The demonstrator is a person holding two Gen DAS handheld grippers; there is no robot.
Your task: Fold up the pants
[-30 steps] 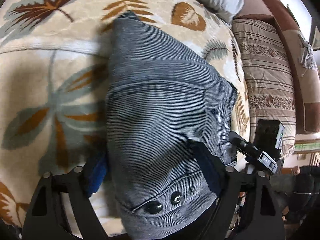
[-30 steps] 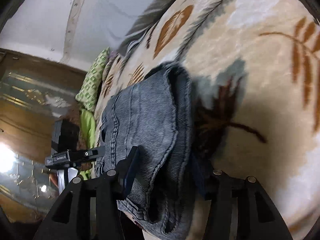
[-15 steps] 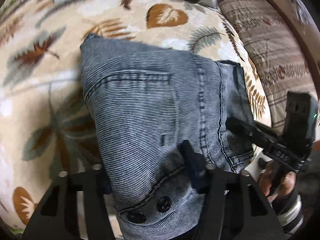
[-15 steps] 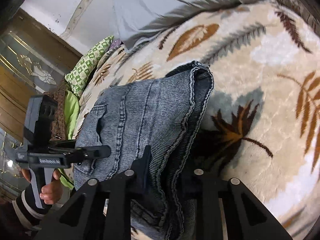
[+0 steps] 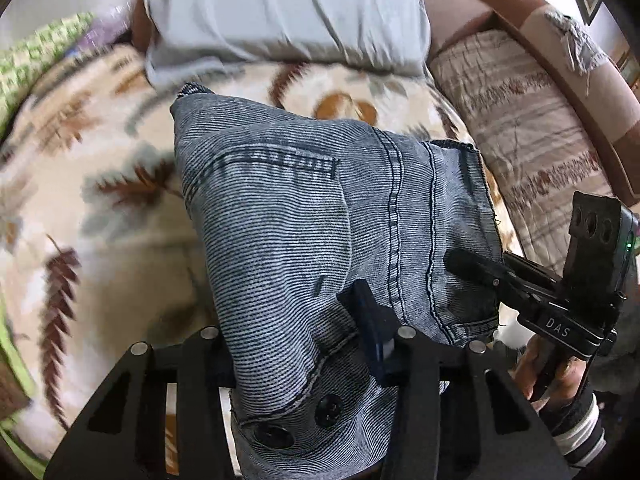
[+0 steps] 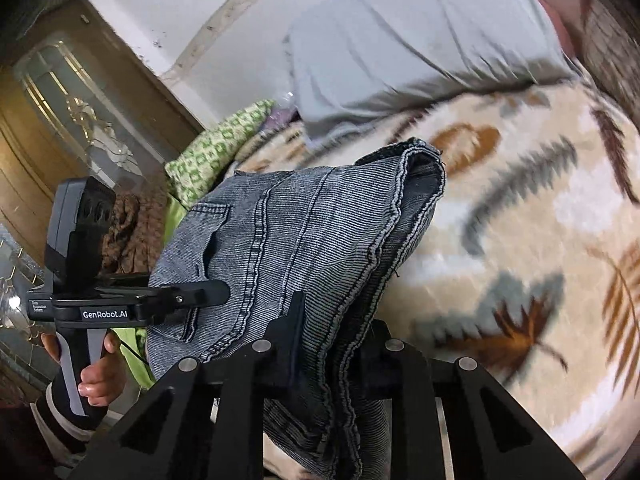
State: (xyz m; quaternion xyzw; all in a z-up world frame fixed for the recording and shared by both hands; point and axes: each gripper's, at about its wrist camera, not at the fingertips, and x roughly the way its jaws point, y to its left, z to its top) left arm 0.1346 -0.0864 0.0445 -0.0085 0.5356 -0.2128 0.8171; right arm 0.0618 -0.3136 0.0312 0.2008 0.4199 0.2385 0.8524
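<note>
The folded grey-blue denim pants (image 5: pixel 304 220) form a thick bundle held above the leaf-patterned blanket (image 5: pixel 100 200). My left gripper (image 5: pixel 296 332) is shut on the waistband end, near two dark buttons (image 5: pixel 328 408). My right gripper (image 6: pixel 332 328) is shut on the stacked edges of the same bundle (image 6: pixel 304 232). Each gripper shows in the other's view: the right one (image 5: pixel 472 264) at the pants' right edge, the left one (image 6: pixel 208 292) at their left edge.
A grey pillow (image 5: pixel 288 12) lies at the head of the bed. A striped brown cushion (image 5: pixel 532 128) and a sofa arm are on the right. A green patterned pillow (image 6: pixel 216 148) and a wooden glass-front cabinet (image 6: pixel 60 120) are on the left.
Both grippers have closed on the folded pants and lifted them off the blanket. The views have tilted up, so the grey pillow and cabinet show more.
</note>
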